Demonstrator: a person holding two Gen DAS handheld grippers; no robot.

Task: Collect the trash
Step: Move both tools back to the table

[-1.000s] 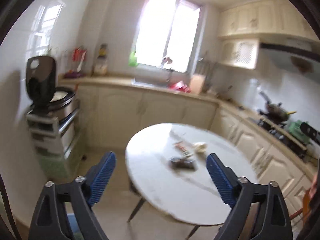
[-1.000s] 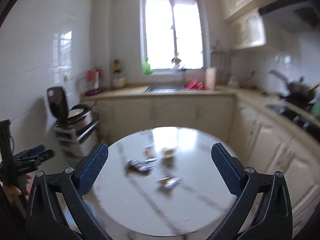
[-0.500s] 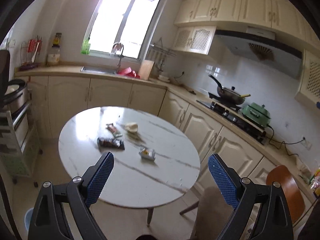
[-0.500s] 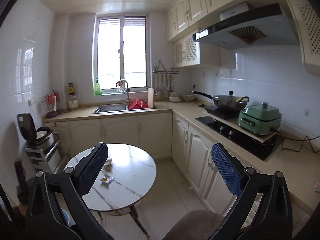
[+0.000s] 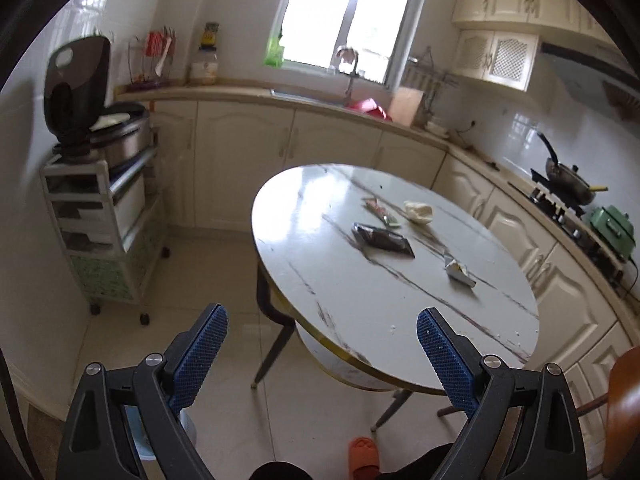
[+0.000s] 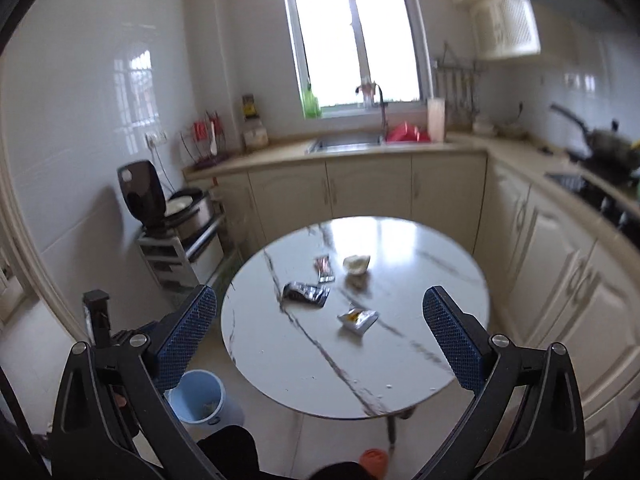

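Trash lies on the round white marble table (image 5: 340, 300) (image 6: 420, 360): a dark foil wrapper (image 5: 382, 239) (image 6: 306, 292), a small yellow-and-silver packet (image 5: 459, 271) (image 6: 357, 317), a red-and-green wrapper (image 5: 380, 211) (image 6: 324, 268) and a crumpled white tissue (image 5: 418, 212) (image 6: 356, 264). My left gripper (image 5: 322, 356) hangs open over the floor by the table's near edge, holding nothing. The right gripper (image 6: 320, 336) is open too, well short of the trash. A light blue bin (image 6: 196, 398) stands on the floor left of the table.
A white trolley (image 5: 100, 216) with an open rice cooker (image 5: 96, 120) stands at the left wall. Cream cabinets, sink (image 6: 348, 144) and stove (image 5: 568, 200) run along the back and right. An orange chair (image 5: 624, 412) is at the right, an orange slipper (image 5: 364, 456) on the floor.
Both views swung back towards the table, which now looks nearer than half a second ago. Both grippers stayed open. The trash has not moved.
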